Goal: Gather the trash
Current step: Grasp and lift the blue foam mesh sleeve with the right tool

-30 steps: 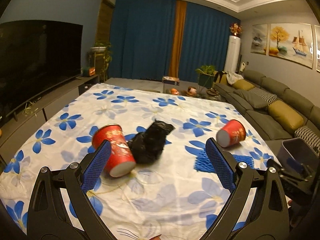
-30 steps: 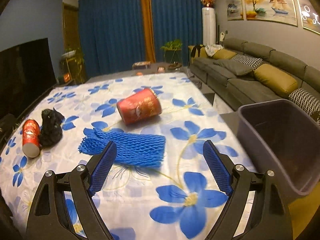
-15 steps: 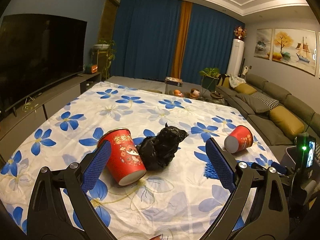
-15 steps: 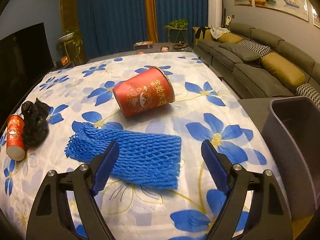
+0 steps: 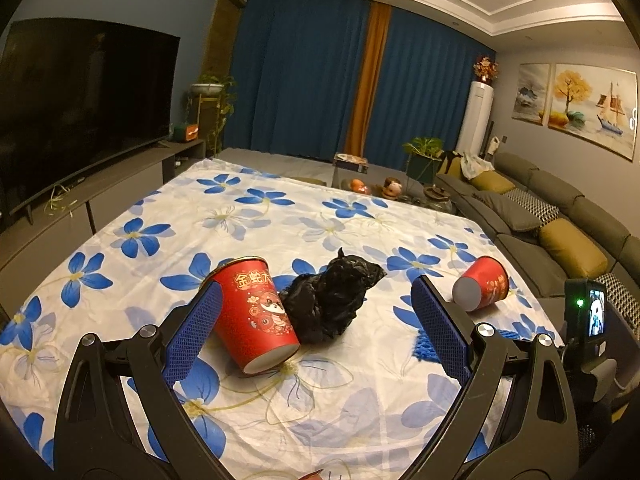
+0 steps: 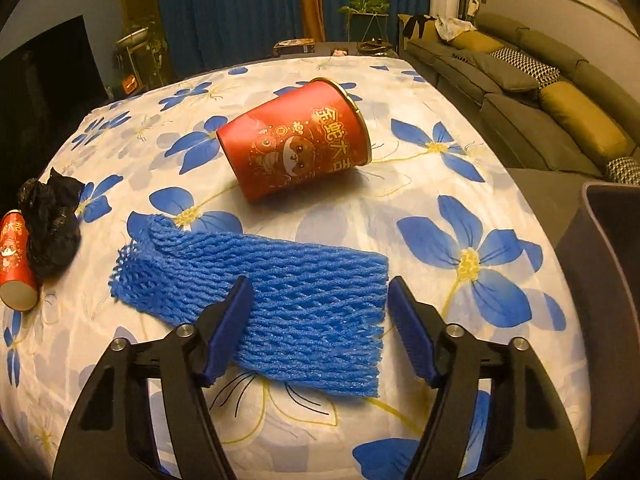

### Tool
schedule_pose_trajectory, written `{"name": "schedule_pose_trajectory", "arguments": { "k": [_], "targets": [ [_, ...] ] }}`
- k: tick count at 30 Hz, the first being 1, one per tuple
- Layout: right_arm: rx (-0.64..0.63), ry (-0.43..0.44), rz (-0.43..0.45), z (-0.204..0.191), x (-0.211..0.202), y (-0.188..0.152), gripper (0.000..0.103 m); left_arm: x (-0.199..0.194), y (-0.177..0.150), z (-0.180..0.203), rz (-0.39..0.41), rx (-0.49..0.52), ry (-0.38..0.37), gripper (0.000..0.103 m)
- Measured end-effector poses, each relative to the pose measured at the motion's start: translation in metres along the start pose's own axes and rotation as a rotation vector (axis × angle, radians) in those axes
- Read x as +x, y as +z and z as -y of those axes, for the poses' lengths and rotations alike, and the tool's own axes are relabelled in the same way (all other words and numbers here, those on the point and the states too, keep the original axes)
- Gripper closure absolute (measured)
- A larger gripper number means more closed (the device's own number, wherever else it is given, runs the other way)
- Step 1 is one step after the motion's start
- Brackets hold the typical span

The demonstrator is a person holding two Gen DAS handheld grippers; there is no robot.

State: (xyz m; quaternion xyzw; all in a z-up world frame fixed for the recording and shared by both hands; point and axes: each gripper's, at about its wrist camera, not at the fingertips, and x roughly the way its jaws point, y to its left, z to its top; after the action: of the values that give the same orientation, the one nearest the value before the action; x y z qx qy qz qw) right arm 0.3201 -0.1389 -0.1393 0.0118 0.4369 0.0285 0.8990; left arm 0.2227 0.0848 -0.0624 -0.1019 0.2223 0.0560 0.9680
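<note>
Nearest, the right gripper (image 6: 320, 312) is spread wide with its jaws straddling the near end of the blue foam net (image 6: 276, 288), which lies flat on the flowered tablecloth (image 6: 420, 184); the net looks light, soft and springy, so a pinch across this near end should crush it enough to hold. Beyond the net a red paper cup (image 6: 298, 140) lies on its side, thin-walled and easily dented. Left of the net, the empty left gripper (image 5: 316, 320) is also spread, pointed at a second cup (image 5: 254, 312) touching a crumpled black bag (image 5: 332, 300).

Blue foam net (image 6: 276, 304) lying flat (crumpled).
</note>
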Motion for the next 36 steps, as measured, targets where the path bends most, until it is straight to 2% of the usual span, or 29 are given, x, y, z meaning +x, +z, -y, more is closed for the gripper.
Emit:
{"name": "schedule_pose_trajectory", "arguments": {
  "k": [4,7,9,11,15,21,23,29,36],
  "targets": [
    [-0.015,0.013,0.005,-0.003,-0.001,-0.001,0.049,-0.002,0.001,0.001,0.001,0.002,-0.004,0.01],
    [-0.029,0.041,0.01,-0.007,-0.003,-0.002,0.067,-0.004,0.001,0.004,0.007,0.011,-0.006,0.01],
    [-0.037,0.069,0.011,-0.01,-0.004,-0.002,0.084,-0.005,0.002,0.007,0.008,0.018,-0.008,0.01],
    [-0.046,0.083,0.018,-0.013,-0.006,-0.003,0.091,-0.005,0.002,0.01,0.008,0.021,-0.013,0.01],
    [-0.042,0.093,0.064,-0.011,-0.016,-0.005,0.093,-0.005,0.004,0.024,0.01,0.052,-0.04,0.01],
    [-0.032,0.025,0.217,0.005,-0.058,-0.01,0.093,0.003,0.005,0.06,-0.005,0.098,-0.102,0.01],
    [-0.001,-0.001,0.278,0.018,-0.077,-0.008,0.093,0.01,0.005,0.079,-0.016,0.124,-0.151,0.01],
    [0.066,-0.065,0.404,0.057,-0.12,-0.009,0.093,0.046,0.0,0.133,-0.065,0.193,-0.269,0.006],
    [0.115,-0.103,0.462,0.095,-0.146,-0.018,0.093,0.107,-0.002,0.166,-0.136,0.213,-0.31,0.006]
  ]
}}
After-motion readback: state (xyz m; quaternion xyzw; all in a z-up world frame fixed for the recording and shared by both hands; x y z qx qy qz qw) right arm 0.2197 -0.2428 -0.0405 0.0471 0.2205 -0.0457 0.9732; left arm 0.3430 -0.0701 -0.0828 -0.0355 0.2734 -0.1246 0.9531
